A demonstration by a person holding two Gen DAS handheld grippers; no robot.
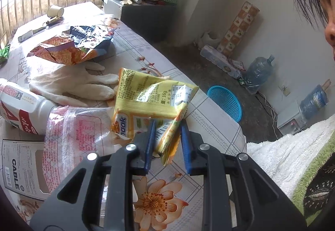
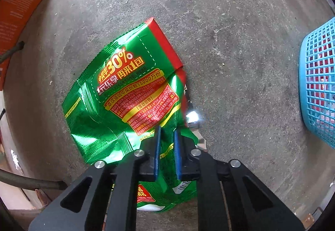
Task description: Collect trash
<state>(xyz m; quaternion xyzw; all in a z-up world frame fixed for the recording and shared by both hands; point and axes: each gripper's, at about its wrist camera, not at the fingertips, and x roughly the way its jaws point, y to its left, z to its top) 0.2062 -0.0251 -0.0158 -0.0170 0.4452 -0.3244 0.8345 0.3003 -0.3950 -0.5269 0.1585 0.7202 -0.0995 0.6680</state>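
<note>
At the table's near edge our left gripper pinches a yellow snack wrapper, with a white glove lying beside it. Over the concrete floor, our right gripper pinches a green snack bag; a blue basket stands at right.

Left wrist view: sits behind the left gripper, angled down across the table, close to it, room floor beyond. Right wrist view: looks straight down, near the concrete floor. Shared: the blue basket on the floor.
</note>
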